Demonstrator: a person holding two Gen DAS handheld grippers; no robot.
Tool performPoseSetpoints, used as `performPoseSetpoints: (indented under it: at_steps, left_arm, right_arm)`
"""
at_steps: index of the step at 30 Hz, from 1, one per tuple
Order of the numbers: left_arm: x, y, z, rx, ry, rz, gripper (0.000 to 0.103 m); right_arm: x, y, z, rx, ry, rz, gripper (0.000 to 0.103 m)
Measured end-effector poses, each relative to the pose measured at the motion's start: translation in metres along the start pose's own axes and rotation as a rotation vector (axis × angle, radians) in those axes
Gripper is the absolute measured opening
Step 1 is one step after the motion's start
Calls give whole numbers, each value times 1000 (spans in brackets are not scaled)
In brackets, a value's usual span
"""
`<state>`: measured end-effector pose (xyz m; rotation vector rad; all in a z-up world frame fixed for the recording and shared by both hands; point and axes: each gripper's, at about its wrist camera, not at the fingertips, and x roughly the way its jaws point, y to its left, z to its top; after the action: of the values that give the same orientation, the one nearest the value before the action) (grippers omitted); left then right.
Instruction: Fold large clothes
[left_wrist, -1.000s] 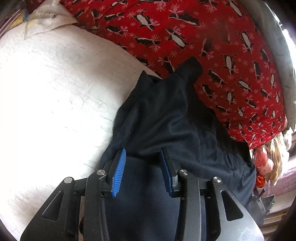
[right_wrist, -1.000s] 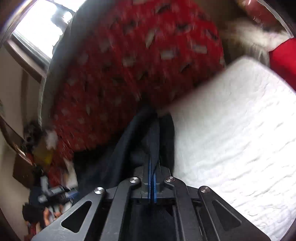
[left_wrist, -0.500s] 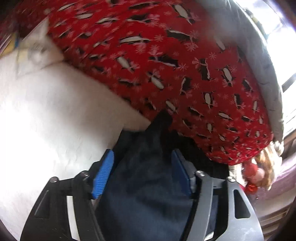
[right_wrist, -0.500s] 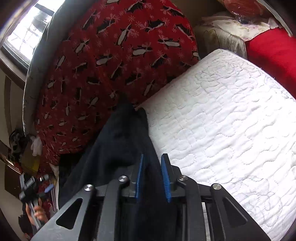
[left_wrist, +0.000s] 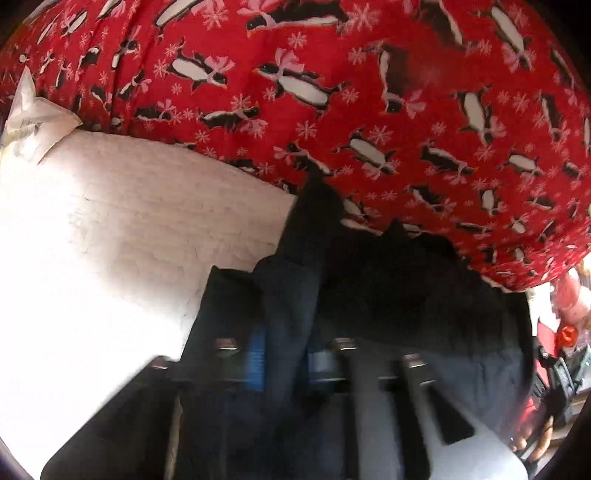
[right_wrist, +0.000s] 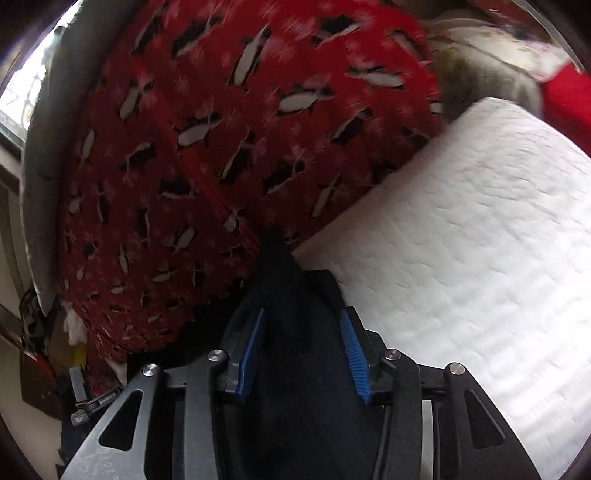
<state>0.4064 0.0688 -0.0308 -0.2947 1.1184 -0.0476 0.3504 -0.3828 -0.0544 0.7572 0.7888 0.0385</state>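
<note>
**Dark garment between two claws, long axis running ahead**

Left claw (left_wrist: 284, 354): jaws narrow, a fold of the garment (left_wrist: 406, 295) standing between them. The view is blurred, so whether the blue pads actually pinch the cloth cannot be told.

Right claw (right_wrist: 303, 350): jaws wide, blue pads (right_wrist: 352, 354) well apart, cloth lying loose between them and not gripped.

Garment: dark navy or black, soft, creased. In both views it starts under the claw and runs straight ahead, narrowing to a point that touches the red cover. Its long axis follows the fingers of each claw. In the left view the bulk of the cloth spreads to the right of the claw; in the right view it spreads to the left. Judgement: the garment lies between the two claws, and the left one sits better for the next lift, since cloth is already within its jaws; the right must close first.

Mattress (right_wrist: 480, 240): white, quilted, to the left of the left claw and to the right of the right claw; the garment lies along its edge.

Cover (left_wrist: 332, 92): red, printed with penguins, bows and snowflakes, ahead of both claws.

Clutter: small items at the far edge of each view, too blurred to name.

Writing, brands, labels: none legible.
</note>
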Motion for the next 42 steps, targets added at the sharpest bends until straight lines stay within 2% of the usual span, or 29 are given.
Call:
performPoseSetpoints:
  at_steps: [2,4,5,7,9,10,13,14,16,19,20,21,22,23,24,25,26,27,30,31,32,33,34,36,38,39,40,41,42]
  left_arm:
    - [-14,7,4,-27,-64,-6,5]
    - [-24,18,6,-79,-101,-27,5]
    - [-25,25,7,-110,-109,-43,5]
    - [-15,39,6,-145,-92,-44,5]
    - [10,47,2,-168,-24,-20,10]
    - [15,49,0,-177,6,-18,10]
    - [9,59,2,-233,18,-104,14]
    - [1,66,3,-251,28,-148,16]
    - [-16,75,0,-269,26,-206,18]
    - [-58,74,-19,-214,-41,-215,19]
    - [-71,72,-30,-189,-68,-221,24]
    - [-82,66,-40,-174,-94,-237,35]
    - [-88,63,-53,-164,-114,-244,41]
    - [-89,57,-67,-144,-131,-220,45]
    - [-87,57,-76,-118,-129,-175,45]
    - [-75,51,-83,-83,-100,-110,45]
    - [-56,45,-90,-30,-33,-9,46]
    - [-43,43,-95,4,7,48,48]
    - [-57,49,-97,-26,-34,49,50]
    - [-65,52,-98,-59,-38,38,50]
    - [-78,56,-103,-103,-56,16,50]
    - [-89,61,-110,-132,-72,-5,49]
    - [-99,64,-119,-156,-89,-31,49]
    - [-116,66,-141,-197,-152,-114,49]
    - [-114,65,-152,-202,-194,-163,49]
    - [-111,60,-157,-186,-207,-178,49]
    - [-106,54,-158,-170,-202,-168,49]
    - [-98,51,-154,-153,-178,-146,49]
    - [-91,50,-148,-147,-162,-137,49]
  right_arm:
    - [6,15,1,-59,24,12,40]
    - [5,29,2,-134,28,58,2]
    - [-2,40,2,-202,-2,70,1]
    - [-11,45,2,-241,-59,79,1]
    - [-9,33,3,-190,-71,46,1]
    - [-2,25,3,-164,-47,27,1]
    - [25,6,-5,-121,75,-74,3]
    - [19,7,-9,-113,55,-76,11]
    - [0,12,-11,-97,-20,-78,14]
    - [-39,28,-20,-149,-107,44,18]
    - [-45,33,-27,-171,-109,79,25]
    - [-48,37,-34,-192,-101,106,31]
    - [-48,41,-43,-215,-84,112,33]
    - [-43,42,-54,-242,-61,97,33]
    - [-35,41,-63,-258,-31,62,33]
    - [-22,36,-71,-266,24,1,30]
    - [-11,29,-80,-261,59,-49,27]
    - [-15,30,-83,-265,19,-46,26]
    - [-43,44,-84,-236,6,-86,31]
    - [-52,41,-83,-227,-19,-74,33]
    - [-73,39,-87,-215,-63,-64,46]
    - [-81,34,-87,-207,-83,-74,64]
    - [-92,28,-91,-192,-105,-101,72]
    - [-108,5,-98,-144,-124,-150,75]
    - [-105,-21,-110,-58,-58,-154,74]
    - [-101,-29,-115,-23,-20,-148,66]
    - [-96,-36,-122,7,27,-128,53]
    - [-96,-36,-126,-8,37,-117,9]
    - [-101,-32,-127,-53,24,-121,5]
